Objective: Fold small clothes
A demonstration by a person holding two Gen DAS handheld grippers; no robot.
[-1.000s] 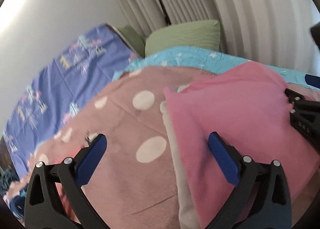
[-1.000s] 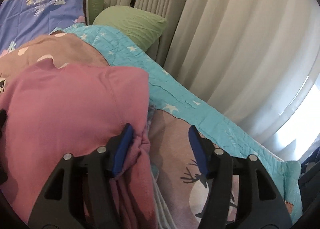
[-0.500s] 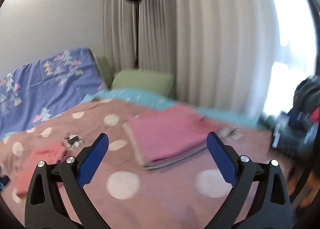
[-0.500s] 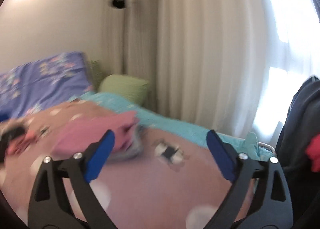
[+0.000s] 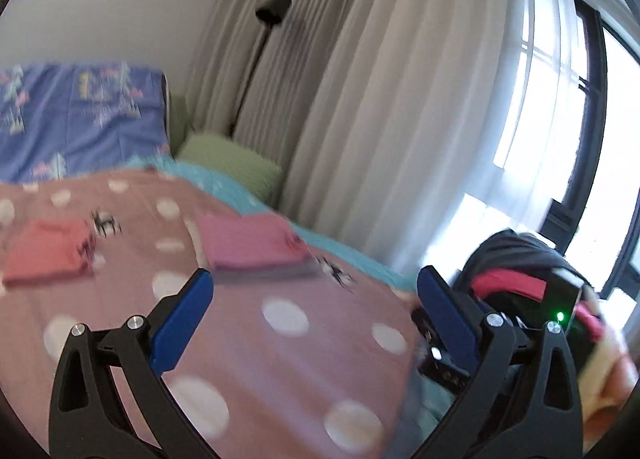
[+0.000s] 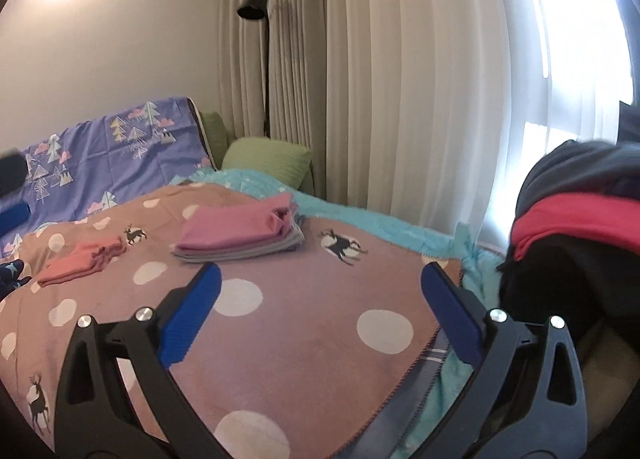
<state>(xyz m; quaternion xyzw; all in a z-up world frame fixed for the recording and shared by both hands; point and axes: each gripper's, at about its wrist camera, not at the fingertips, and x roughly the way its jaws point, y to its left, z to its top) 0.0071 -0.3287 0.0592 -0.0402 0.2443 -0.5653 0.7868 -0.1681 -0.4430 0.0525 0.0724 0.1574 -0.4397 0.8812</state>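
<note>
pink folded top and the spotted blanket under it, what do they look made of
Pink folded top: soft matte knit, probably fleece or cotton jersey; its folded edges are thick and rounded, with no sheen. Spotted blanket: looks like brushed, slightly fuzzy woven or flannel fabric, matte, with a stitched edge showing at its corner. The weave itself is too fine to confirm.

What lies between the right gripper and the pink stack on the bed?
Only bare blanket with white dots, seen in the right wrist view. The right gripper is open and apart from the pink stack.
</note>
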